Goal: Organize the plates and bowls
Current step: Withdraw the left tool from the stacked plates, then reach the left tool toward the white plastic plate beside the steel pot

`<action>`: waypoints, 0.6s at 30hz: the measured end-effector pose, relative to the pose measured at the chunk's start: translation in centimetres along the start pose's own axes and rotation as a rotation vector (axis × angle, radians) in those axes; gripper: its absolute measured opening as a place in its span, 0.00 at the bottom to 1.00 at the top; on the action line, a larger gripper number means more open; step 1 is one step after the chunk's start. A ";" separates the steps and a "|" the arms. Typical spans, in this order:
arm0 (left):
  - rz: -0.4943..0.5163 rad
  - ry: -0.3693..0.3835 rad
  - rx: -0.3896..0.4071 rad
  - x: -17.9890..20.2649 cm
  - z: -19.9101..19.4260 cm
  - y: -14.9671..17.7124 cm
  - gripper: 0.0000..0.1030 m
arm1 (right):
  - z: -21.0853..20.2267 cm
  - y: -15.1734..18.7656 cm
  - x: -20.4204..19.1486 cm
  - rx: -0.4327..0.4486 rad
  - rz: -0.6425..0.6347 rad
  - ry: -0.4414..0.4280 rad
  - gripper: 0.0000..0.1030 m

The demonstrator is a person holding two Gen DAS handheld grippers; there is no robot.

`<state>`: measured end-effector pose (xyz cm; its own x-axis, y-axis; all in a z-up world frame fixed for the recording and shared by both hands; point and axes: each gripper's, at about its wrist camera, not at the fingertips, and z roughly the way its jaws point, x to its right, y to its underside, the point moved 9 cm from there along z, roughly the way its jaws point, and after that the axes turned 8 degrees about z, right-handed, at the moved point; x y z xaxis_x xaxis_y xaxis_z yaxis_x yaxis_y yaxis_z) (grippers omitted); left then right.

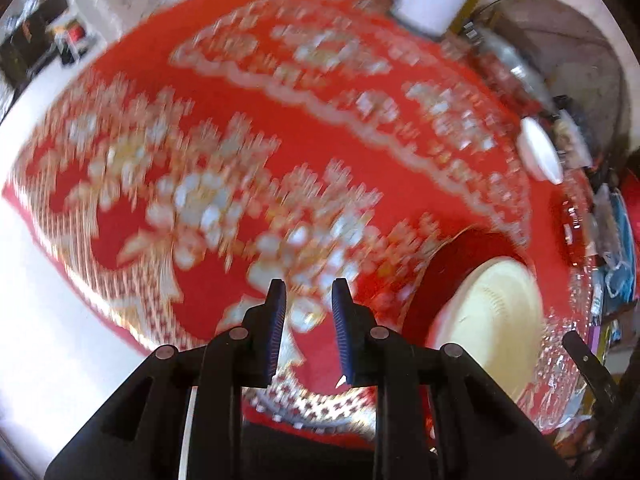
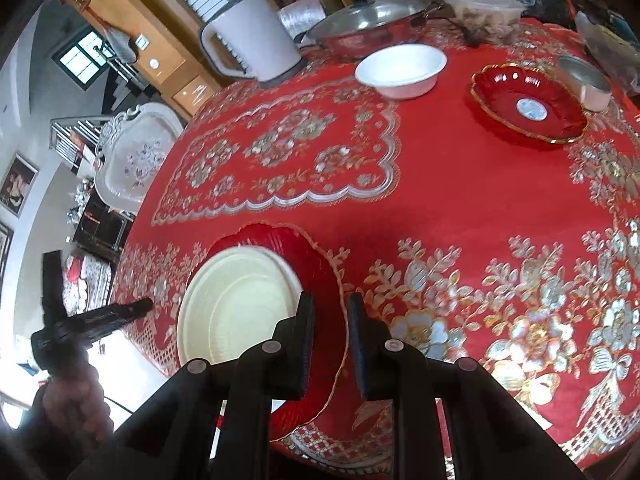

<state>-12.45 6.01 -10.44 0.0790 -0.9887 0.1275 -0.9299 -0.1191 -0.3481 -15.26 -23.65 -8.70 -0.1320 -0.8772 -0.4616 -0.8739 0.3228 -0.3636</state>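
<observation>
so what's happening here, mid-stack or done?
Looks mid-task. A person holds a gripper in each hand over a red tablecloth. A cream plate already sits on a red plate at the near edge. The right gripper hovers open over that red plate's rim, holding nothing. The left gripper is also open and empty; its view is motion-blurred. Farther back, a white bowl and a second red plate lie apart, not yet stacked.
</observation>
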 end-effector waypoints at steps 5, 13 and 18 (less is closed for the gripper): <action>0.108 0.084 0.057 4.6 -1.1 -4.4 0.37 | -1.9 -3.5 1.7 0.058 0.006 0.019 0.30; 0.171 0.192 0.117 14.0 -2.4 -11.3 0.68 | -5.0 -12.4 5.8 0.149 0.016 0.010 0.44; 0.205 0.176 0.142 18.3 -2.1 -15.8 0.70 | -6.1 -16.9 8.4 0.176 0.002 0.001 0.51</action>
<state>2.89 -10.03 -0.63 -0.1803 -0.9639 0.1961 -0.8594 0.0574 -0.5081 -4.42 -38.68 -1.52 -0.1338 -0.8769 -0.4616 -0.7781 0.3814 -0.4991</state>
